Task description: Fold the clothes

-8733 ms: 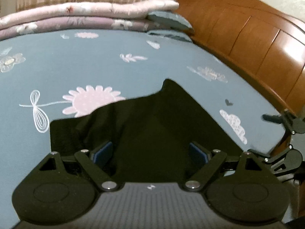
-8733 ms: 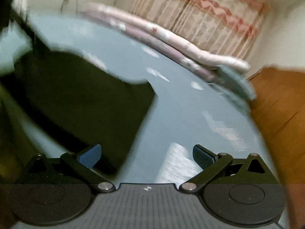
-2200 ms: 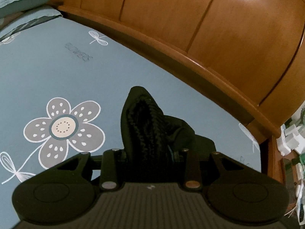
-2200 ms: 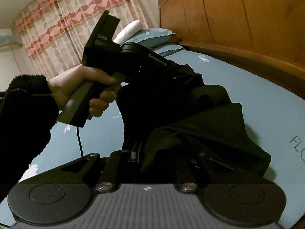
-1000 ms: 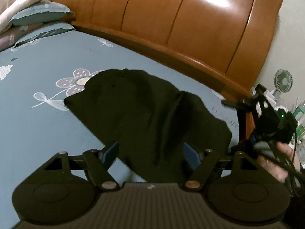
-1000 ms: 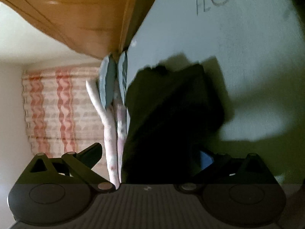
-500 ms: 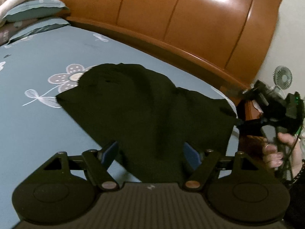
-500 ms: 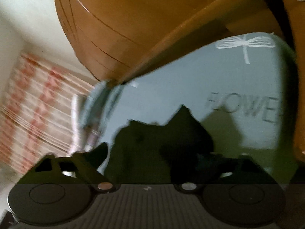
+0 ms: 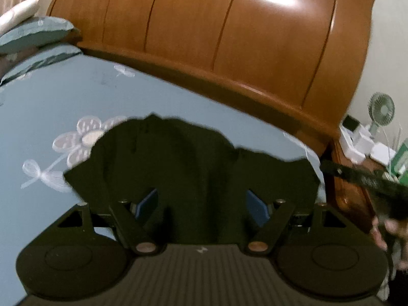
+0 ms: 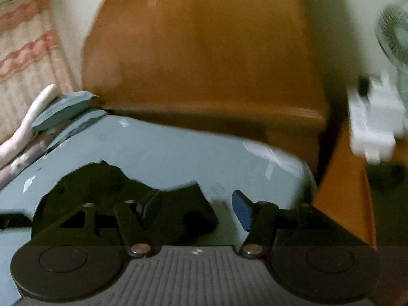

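Note:
A black garment (image 9: 193, 160) lies spread on the blue flowered bed sheet (image 9: 51, 102) near the wooden headboard. My left gripper (image 9: 202, 204) is open just above the garment's near edge, blue pads apart, holding nothing. In the right wrist view the same garment (image 10: 107, 188) lies at the lower left. My right gripper (image 10: 195, 206) is open and empty above the garment's right edge and the bare sheet (image 10: 165, 153). The right gripper's black body (image 9: 367, 178) and the hand holding it show at the right edge of the left wrist view.
The wooden headboard (image 9: 229, 38) rises right behind the garment. Pillows (image 9: 33, 35) and rolled bedding lie at the far left. A bedside table at the right carries a small fan (image 9: 381, 109) and white items (image 10: 374, 117). The bed's corner is by the table.
Both grippers, shut on the garment 2.2 s ago, have let it go and now stand open. The garment lies spread on the sheet. The right gripper has swung round to face the headboard.

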Demonstrator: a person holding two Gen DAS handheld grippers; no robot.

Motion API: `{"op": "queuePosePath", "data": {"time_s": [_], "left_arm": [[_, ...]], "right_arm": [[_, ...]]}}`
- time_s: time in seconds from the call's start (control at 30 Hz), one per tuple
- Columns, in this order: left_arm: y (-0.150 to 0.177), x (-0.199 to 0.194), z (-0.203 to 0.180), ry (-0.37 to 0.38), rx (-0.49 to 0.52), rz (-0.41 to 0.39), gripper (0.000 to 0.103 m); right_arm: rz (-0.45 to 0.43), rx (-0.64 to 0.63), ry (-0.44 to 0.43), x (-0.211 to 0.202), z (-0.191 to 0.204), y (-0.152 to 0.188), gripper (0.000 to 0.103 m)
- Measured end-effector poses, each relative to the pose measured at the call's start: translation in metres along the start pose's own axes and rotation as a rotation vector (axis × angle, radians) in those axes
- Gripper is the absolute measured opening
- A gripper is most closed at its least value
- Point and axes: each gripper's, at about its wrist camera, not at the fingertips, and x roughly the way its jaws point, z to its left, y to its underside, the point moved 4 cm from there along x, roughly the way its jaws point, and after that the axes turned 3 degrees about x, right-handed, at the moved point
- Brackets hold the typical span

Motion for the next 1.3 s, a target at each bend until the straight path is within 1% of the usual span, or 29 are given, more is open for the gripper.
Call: {"op": "queuePosePath", "data": {"time_s": [0.1,0.13,0.17,0.23,0.27,0.33,0.4,0.43,0.5,0.53,0.57,0.63,0.7,0.73,0.9,0.93,0.97,1.0,1.07,1.17,1.23,1.3], "left_arm": [[-0.014,0.028,0.006,-0.038,0.036,-0.017,0.077],[-0.017,0.038,0.01,-0.067,0.043,-0.016,0.077],[-0.015,0.048,0.018,-0.101,0.038,0.001,0.077],[-0.006,0.061,0.042,-0.139,-0.026,0.042,0.077],[0.001,0.063,0.054,-0.14,-0.057,0.052,0.076],[0.014,0.059,0.073,-0.118,-0.098,0.05,0.076],[0.021,0.053,0.078,-0.111,-0.09,0.05,0.075],[0.021,0.05,0.078,-0.12,-0.083,0.057,0.075],[0.014,0.043,0.071,-0.138,-0.087,0.056,0.075],[0.007,0.04,0.066,-0.126,-0.09,0.045,0.074],[-0.001,0.038,0.058,-0.091,-0.09,0.026,0.075],[-0.015,0.041,0.036,0.006,-0.078,0.006,0.077],[-0.029,0.046,0.012,0.108,-0.062,-0.009,0.077],[-0.031,0.052,0.004,0.141,-0.06,-0.004,0.077],[-0.025,0.097,-0.021,0.236,-0.072,0.065,0.079],[-0.021,0.108,-0.021,0.231,-0.077,0.086,0.079],[-0.015,0.12,-0.016,0.208,-0.085,0.111,0.078],[-0.014,0.125,-0.013,0.2,-0.103,0.124,0.078],[-0.017,0.124,-0.009,0.208,-0.151,0.129,0.078],[-0.035,0.109,-0.01,0.238,-0.167,0.08,0.077],[-0.048,0.097,-0.012,0.261,-0.171,0.04,0.08],[-0.057,0.1,-0.011,0.233,-0.156,0.031,0.08]], "right_arm": [[0.025,-0.082,-0.08,0.018,0.026,0.004,0.066],[0.04,-0.095,-0.092,0.024,0.031,0.007,0.066],[0.062,-0.106,-0.092,0.032,0.032,0.012,0.066],[0.108,-0.12,-0.073,0.044,0.027,0.022,0.066],[0.127,-0.119,-0.05,0.047,0.019,0.027,0.066],[0.151,-0.113,-0.017,0.051,0.002,0.034,0.066],[0.161,-0.085,-0.026,0.047,-0.015,0.033,0.066],[0.166,-0.077,-0.024,0.045,-0.018,0.03,0.066],[0.156,-0.051,-0.022,0.041,-0.017,0.021,0.066],[0.143,-0.043,-0.034,0.037,-0.014,0.016,0.067],[0.13,-0.049,-0.052,0.034,-0.01,0.013,0.069],[0.111,-0.079,-0.081,0.03,0.003,0.009,0.071],[0.116,-0.137,-0.103,0.029,0.014,0.013,0.073],[0.119,-0.168,-0.115,0.029,0.02,0.016,0.073],[0.193,-0.224,-0.139,0.035,0.022,0.034,0.073],[0.196,-0.23,-0.141,0.034,0.021,0.036,0.074],[0.199,-0.237,-0.144,0.034,0.021,0.037,0.074],[0.2,-0.242,-0.146,0.034,0.02,0.038,0.075],[0.201,-0.244,-0.154,0.031,0.021,0.037,0.076],[0.199,-0.219,-0.172,0.028,0.018,0.037,0.076],[0.196,-0.2,-0.186,0.026,0.015,0.036,0.076],[0.192,-0.193,-0.193,0.024,0.015,0.036,0.076]]}}
